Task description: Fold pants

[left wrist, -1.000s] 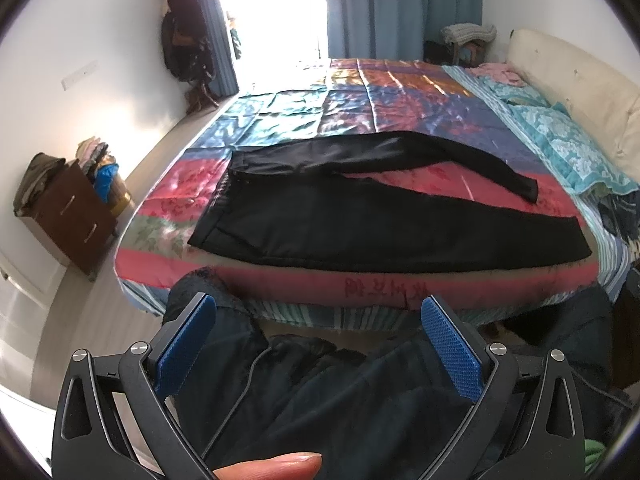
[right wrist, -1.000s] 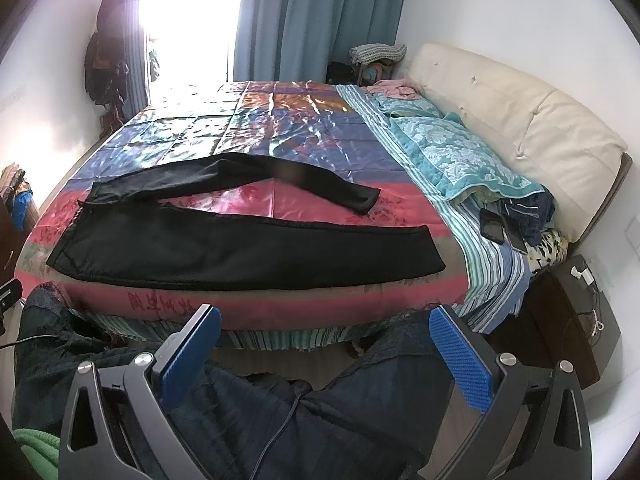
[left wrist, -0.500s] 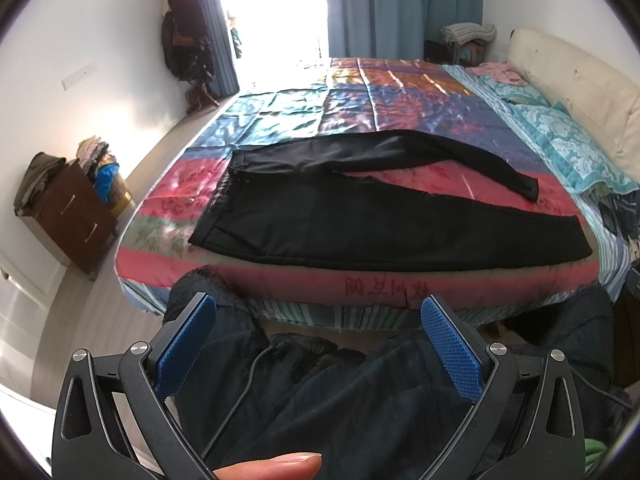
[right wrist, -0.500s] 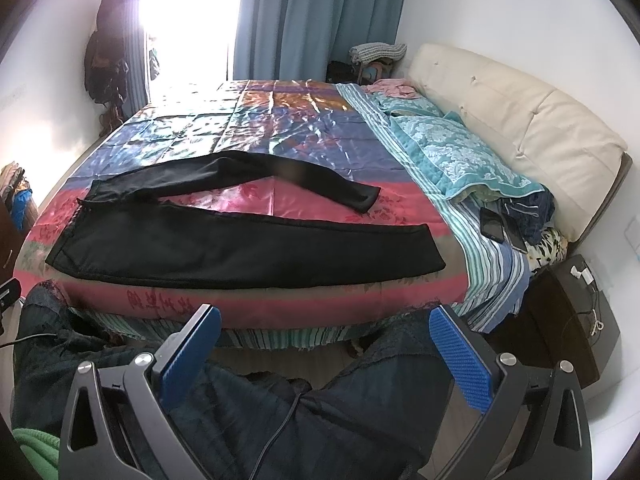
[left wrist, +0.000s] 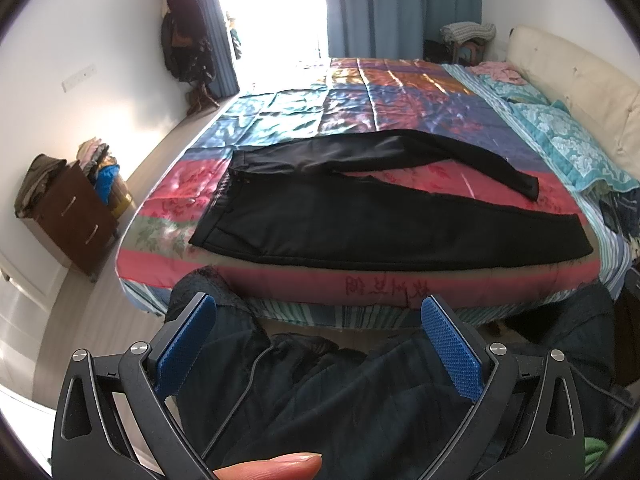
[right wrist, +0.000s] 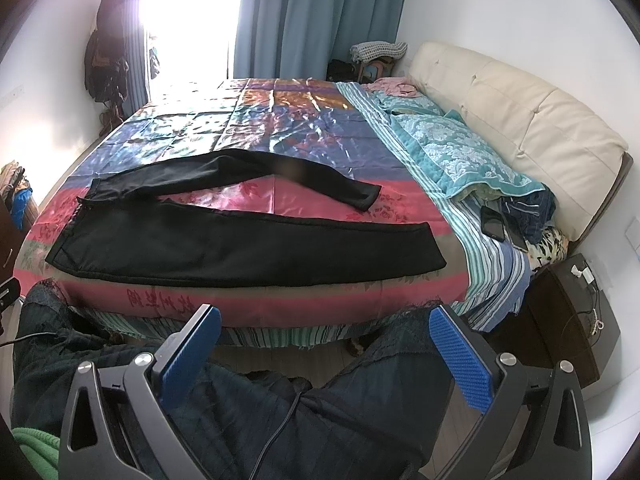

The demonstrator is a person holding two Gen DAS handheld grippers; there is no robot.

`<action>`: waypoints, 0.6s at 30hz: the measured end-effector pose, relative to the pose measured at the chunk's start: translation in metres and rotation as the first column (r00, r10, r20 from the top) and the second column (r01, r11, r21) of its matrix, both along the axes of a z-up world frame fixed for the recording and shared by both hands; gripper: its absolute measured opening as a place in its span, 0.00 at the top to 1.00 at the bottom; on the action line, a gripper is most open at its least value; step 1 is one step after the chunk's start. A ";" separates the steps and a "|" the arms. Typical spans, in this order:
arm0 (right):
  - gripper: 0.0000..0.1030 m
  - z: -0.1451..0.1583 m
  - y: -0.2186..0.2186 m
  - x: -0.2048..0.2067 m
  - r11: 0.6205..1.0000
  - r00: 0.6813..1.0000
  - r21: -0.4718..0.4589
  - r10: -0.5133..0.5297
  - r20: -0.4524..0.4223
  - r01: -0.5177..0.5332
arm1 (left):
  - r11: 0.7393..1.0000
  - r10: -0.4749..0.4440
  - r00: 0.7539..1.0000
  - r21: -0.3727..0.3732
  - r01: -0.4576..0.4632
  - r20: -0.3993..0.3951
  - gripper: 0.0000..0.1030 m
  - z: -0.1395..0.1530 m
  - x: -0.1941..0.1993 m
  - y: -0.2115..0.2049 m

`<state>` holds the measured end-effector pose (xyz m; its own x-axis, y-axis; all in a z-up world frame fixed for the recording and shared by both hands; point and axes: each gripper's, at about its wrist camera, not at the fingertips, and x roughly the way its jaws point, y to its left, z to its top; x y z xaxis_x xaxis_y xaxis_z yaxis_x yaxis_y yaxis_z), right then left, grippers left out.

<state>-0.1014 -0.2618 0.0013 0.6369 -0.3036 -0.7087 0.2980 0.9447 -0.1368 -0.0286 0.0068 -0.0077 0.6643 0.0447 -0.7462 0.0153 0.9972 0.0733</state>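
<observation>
Black pants (left wrist: 360, 224) (right wrist: 248, 244) lie spread flat on the near part of the bed, waist to the left, legs splayed apart toward the right. The near leg runs along the bed's front edge; the far leg angles back and ends at a cuff (right wrist: 366, 198). My left gripper (left wrist: 318, 312) hangs open over the person's lap, well short of the bed, with nothing between its blue pads. My right gripper (right wrist: 324, 324) is likewise open and empty, in front of the bed's edge. A fingertip (left wrist: 272, 466) shows at the bottom of the left wrist view.
The bed carries a shiny multicoloured cover (right wrist: 260, 128), teal pillows (right wrist: 452, 156) and a cream headboard (right wrist: 520, 108) on the right. Phones (right wrist: 494, 222) lie near the pillow. A dark nightstand (right wrist: 568, 312) stands right, a brown dresser (left wrist: 76, 216) left. The person's dark-trousered legs (right wrist: 280, 408) fill the foreground.
Both views have shifted very slightly; the pants and the open grippers stand as before.
</observation>
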 end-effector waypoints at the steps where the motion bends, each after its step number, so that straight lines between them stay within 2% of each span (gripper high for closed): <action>1: 0.00 0.000 0.000 0.000 1.000 1.000 0.000 0.000 0.000 0.000 | 1.000 -0.001 1.000 0.000 0.001 0.001 0.00 0.000 0.000 -0.001; 18: 0.00 -0.007 -0.003 -0.004 0.999 1.000 -0.026 -0.025 -0.006 0.024 | 1.000 -0.006 1.000 0.001 0.006 0.013 0.00 -0.002 0.000 0.007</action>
